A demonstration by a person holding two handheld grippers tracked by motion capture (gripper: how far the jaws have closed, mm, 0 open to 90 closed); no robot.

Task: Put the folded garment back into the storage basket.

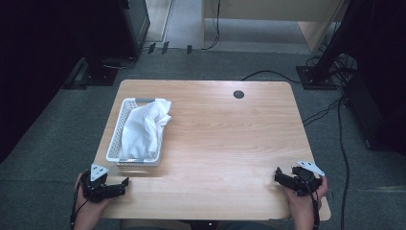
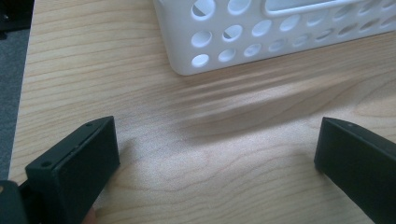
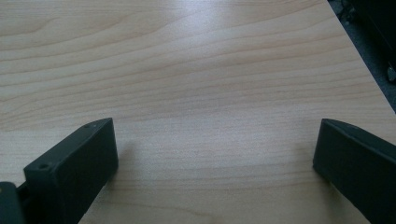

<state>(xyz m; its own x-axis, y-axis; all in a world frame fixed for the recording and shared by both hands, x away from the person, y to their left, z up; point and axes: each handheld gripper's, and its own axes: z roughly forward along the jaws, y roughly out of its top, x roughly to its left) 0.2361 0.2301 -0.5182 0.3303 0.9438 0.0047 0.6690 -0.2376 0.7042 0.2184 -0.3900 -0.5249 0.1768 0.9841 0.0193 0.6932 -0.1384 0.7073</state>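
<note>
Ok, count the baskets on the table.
1: a white basket at the table's left side, holding a white cloth, just ahead of the left gripper.

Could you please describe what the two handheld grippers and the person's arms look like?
Both the left gripper and the right gripper are black, boxy tools with two flat, blocky jaws. Each carries a pale grey three-cornered plate on top with small dark holes, and a thin black cable trails back along the forearm. The forearms show no sleeves.

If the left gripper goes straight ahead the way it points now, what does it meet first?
Most likely the white basket: in the left gripper view its holed wall stands just ahead of the open left gripper, with bare table between. The exact depth is unclear.
</note>
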